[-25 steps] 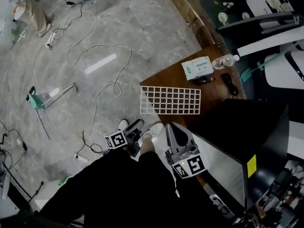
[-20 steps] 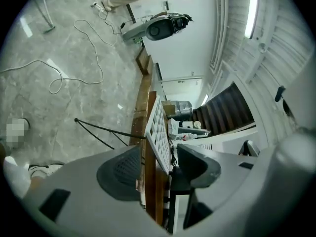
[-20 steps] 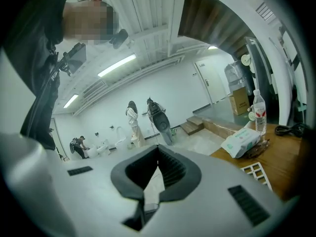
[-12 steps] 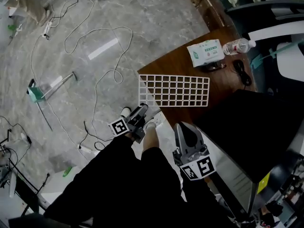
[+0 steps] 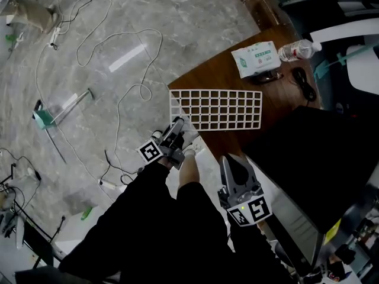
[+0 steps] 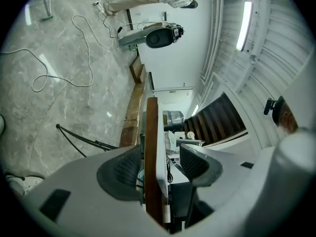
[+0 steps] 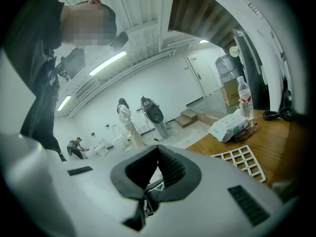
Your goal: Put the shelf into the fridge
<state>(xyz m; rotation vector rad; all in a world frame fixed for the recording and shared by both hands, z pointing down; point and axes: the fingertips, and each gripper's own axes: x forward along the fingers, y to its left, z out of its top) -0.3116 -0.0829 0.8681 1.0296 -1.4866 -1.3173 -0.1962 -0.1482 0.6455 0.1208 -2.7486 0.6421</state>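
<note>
Both empty: left tongs (image 5: 179, 125) wide astride shelf (image 5: 216, 109), right tongs (image 5: 232, 159) shut.

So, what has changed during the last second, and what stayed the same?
The left gripper moved forward from beside the person's leg to the near-left corner of the white shelf, and its jaws opened wide. They now straddle the edge of the shelf and the table, not clamped. The shelf, tissue pack and bottle lie as before. The right gripper stayed shut and low.
</note>
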